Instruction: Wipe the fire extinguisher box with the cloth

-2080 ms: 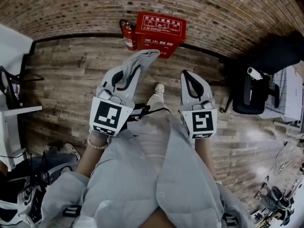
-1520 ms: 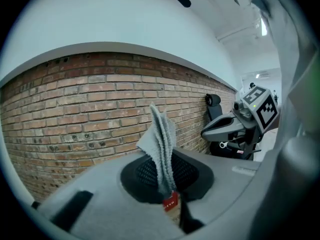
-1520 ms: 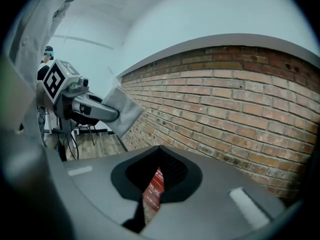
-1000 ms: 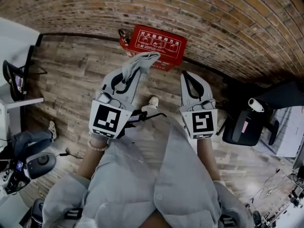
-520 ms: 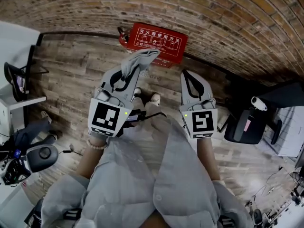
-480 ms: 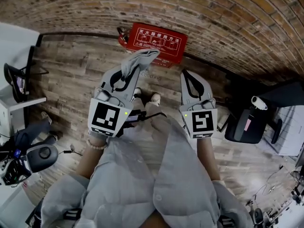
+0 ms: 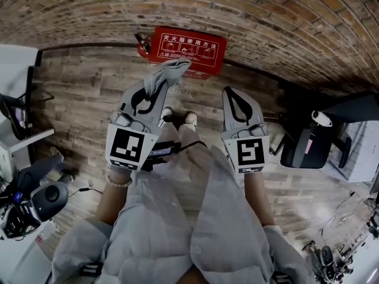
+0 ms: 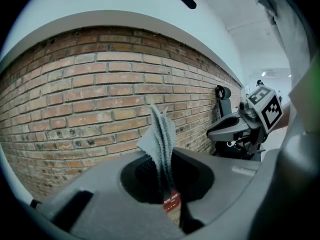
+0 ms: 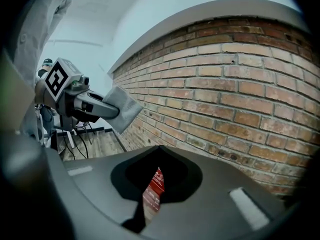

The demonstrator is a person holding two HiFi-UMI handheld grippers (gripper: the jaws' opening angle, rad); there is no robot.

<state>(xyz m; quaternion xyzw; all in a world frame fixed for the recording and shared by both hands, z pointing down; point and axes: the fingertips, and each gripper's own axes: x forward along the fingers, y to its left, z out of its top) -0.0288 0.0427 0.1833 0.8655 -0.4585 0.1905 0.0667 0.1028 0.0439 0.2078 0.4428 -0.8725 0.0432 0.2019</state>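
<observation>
The left gripper (image 7: 156,91) has its jaws clenched on a folded grey cloth (image 7: 167,74), which stands up past the tips in a loose fan. The right gripper (image 7: 233,93) has its jaws closed tip to tip on nothing. Only a sliver of red shows through the gap behind them in the right gripper view.

The red fire extinguisher box (image 7: 185,49) stands on the wooden plank floor (image 7: 77,99) at twelve o'clock in the head view. Its back is to the brick wall (image 7: 266,16), well apart from both grippers, so wiping has not begun.

The likeliest trouble is the cloth. It is pinched along a narrow strip near its lower end, and a hard rub across the box face could drag it out of the jaws. It could also fold aside and let bare jaw tips scrape the paint. A small red extinguisher (image 7: 142,45) sits just beside the box at its ten o'clock corner, and a wide leftward stroke might knock it. The box looks free-standing, so a downward push may shift it along the wall.

Bare floor lies between the person's light shoes (image 7: 176,117) and the box. The wall closes off twelve o'clock. A black office chair (image 7: 305,147) at three o'clock and gear at eight o'clock stand well clear.
</observation>
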